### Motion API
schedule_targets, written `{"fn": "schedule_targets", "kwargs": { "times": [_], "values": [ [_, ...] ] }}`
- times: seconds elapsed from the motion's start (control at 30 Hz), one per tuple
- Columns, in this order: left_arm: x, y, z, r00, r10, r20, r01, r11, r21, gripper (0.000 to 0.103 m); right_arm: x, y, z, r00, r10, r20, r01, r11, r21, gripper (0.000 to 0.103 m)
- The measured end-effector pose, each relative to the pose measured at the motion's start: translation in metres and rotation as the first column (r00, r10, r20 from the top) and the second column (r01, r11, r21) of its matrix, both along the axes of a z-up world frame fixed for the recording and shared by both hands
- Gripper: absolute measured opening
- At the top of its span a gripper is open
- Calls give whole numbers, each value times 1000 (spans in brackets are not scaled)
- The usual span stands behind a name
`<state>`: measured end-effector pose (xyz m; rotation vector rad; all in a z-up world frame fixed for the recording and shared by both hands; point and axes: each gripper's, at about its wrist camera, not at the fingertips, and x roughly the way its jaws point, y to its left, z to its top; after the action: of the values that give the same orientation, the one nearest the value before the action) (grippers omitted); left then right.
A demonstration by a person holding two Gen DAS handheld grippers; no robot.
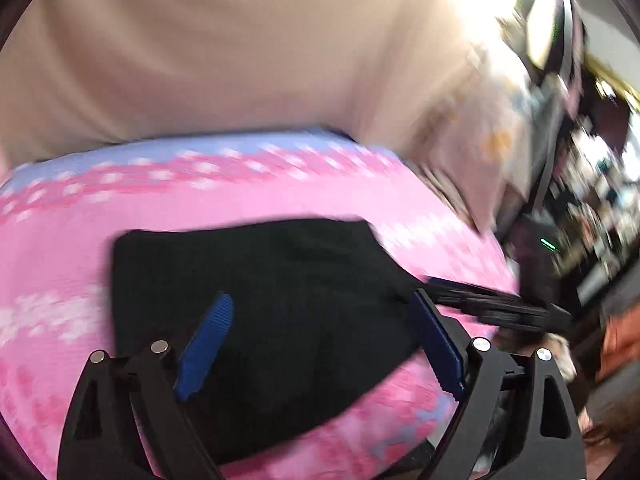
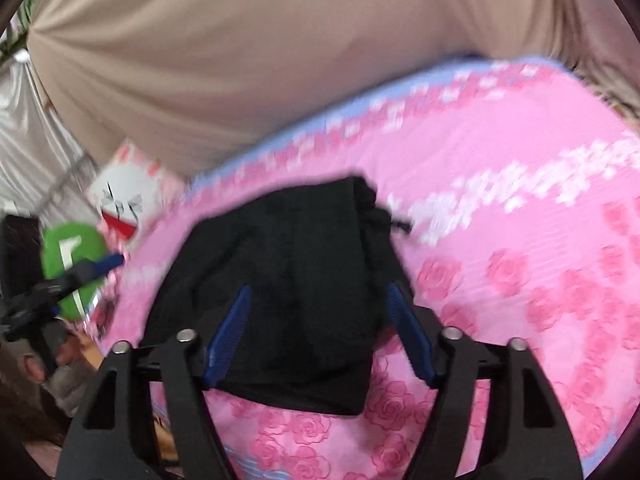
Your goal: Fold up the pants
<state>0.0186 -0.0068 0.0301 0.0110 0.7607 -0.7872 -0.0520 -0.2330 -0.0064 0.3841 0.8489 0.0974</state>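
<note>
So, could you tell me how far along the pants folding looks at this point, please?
Mostly done, it seems: the black pants lie in a compact folded bundle on the pink floral sheet. Nothing is in hand: the left gripper and right gripper both hover above the bundle with jaws open, not pinching cloth. What may remain is tidying the bunched corner with the drawstring, though blur hides finer detail.

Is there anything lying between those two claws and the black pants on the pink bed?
Nothing visible does. The black pants lie in a folded bundle on the pink bedspread, bare on top. The right gripper and the left gripper both hang open over them, with only air between the blue fingers and the cloth.
</note>
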Motion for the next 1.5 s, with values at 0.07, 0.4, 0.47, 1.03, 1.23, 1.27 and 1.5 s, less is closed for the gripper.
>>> {"fn": "schedule_targets", "kwargs": {
  "times": [0.07,0.4,0.47,1.03,1.23,1.27,1.5],
  "values": [
    [-9,-34,-15,998,-60,-14,61,997,49,87,-4,3,-2,1000,19,4,-19,1000,4,29],
    [-2,-103,-46,998,-67,-22,70,984,163,22,27,3,50,959,207,196,-259,918,300,19],
    [22,-89,-35,996,-31,-86,40,994,100,8,24,-14,50,969,127,210,-174,959,224,35],
    [54,-62,20,998,49,-31,-48,999,23,8,79,-19,0,969,214,125,-187,962,-198,4],
    [57,-60,21,999,29,-32,-29,1000,10,8,57,25,7,937,328,118,-320,944,-78,3],
    [56,-62,20,999,19,-33,-19,1000,8,8,59,33,1,936,336,106,-335,942,-32,3],
    [53,-86,-14,990,-53,-134,58,998,34,10,84,28,-42,971,239,12,-239,962,132,5]
  ]
}}
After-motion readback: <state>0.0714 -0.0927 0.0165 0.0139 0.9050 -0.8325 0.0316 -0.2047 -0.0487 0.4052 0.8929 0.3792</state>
